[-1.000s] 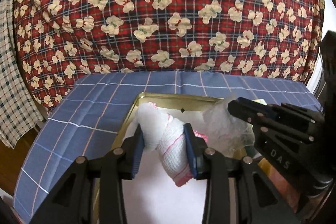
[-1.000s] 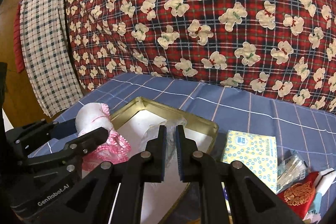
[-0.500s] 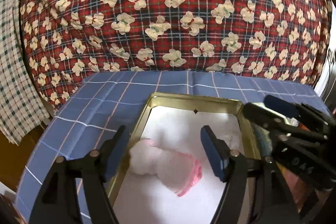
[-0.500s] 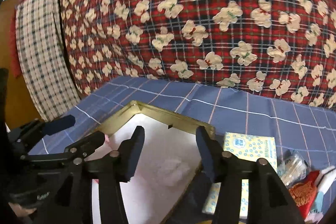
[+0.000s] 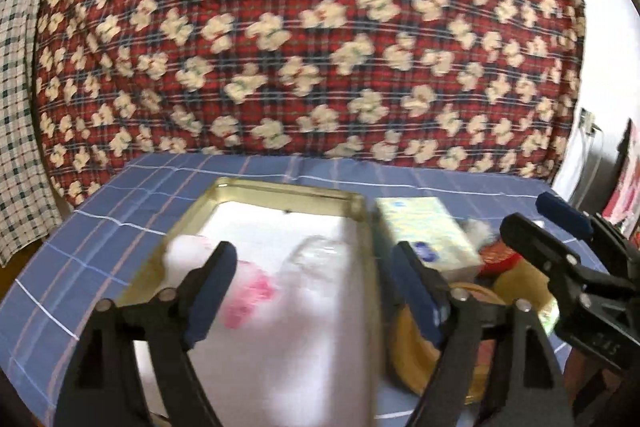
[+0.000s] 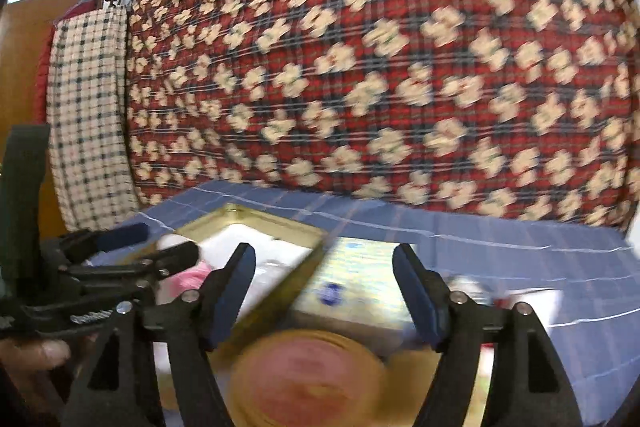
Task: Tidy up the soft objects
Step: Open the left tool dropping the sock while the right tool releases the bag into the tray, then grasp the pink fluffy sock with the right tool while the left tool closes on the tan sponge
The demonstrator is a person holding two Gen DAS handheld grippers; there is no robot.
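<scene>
A gold tin tray (image 5: 256,187) with a white lining lies on the blue checked cloth. In it lie a white and pink rolled cloth (image 5: 248,283) at the left and a clear plastic bag (image 5: 316,259) near the middle. My left gripper (image 5: 316,291) is open and empty above the tray. My right gripper (image 6: 324,291) is open and empty, above the tray's right rim (image 6: 304,267) and a yellow-green tissue pack (image 6: 360,279). The tissue pack also shows in the left wrist view (image 5: 424,231). The right gripper's fingers (image 5: 560,215) show at the right there.
A round gold tin with a pink top (image 6: 308,379) sits near the front, right of the tray. Small red and white items (image 5: 496,259) lie beside the tissue pack. A red plaid quilt (image 5: 320,39) rises behind the blue cloth (image 5: 100,227). A checked towel (image 6: 88,115) hangs at the left.
Both grippers opened and let go: the rolled cloth and the plastic bag now lie in the tray. Both grippers have since risen and shifted right, toward the tissue pack and round tin.
</scene>
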